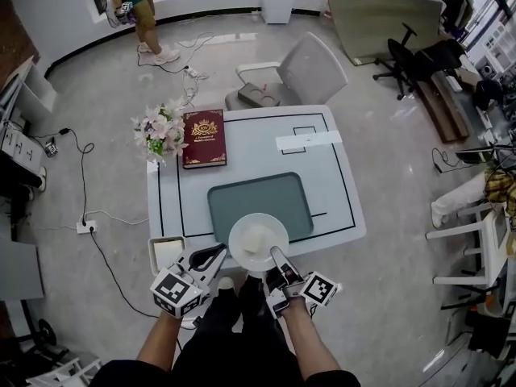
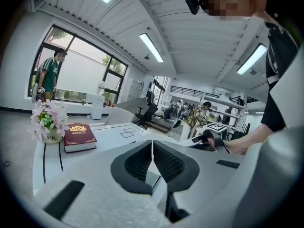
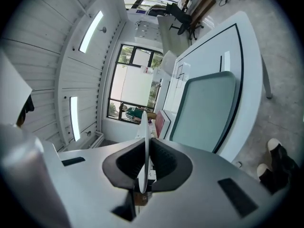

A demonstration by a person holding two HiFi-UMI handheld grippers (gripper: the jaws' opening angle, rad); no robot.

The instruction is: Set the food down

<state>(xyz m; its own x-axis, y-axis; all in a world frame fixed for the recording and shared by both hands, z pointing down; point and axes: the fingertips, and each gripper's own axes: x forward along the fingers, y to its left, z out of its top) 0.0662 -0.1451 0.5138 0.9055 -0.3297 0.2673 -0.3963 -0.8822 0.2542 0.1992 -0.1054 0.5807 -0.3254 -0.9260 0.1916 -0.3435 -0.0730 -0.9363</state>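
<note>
A white plate (image 1: 258,242) with a pale heap of food (image 1: 260,236) hangs over the front edge of the grey-green tray (image 1: 242,196) on the white table (image 1: 343,192). My right gripper (image 1: 276,254) is shut on the plate's near right rim. In the right gripper view that rim (image 3: 145,127) stands edge-on between the jaws, with the tray (image 3: 204,108) beyond. My left gripper (image 1: 219,252) sits just left of the plate, apart from it. In the left gripper view this gripper (image 2: 152,144) is shut, with nothing between its jaws.
A dark red book (image 1: 203,138) and a pot of flowers (image 1: 161,131) stand at the table's far left. A white paper strip (image 1: 309,140) lies at the back right. A small white container (image 1: 167,252) sits at the front left corner. A grey chair (image 1: 298,75) stands behind the table.
</note>
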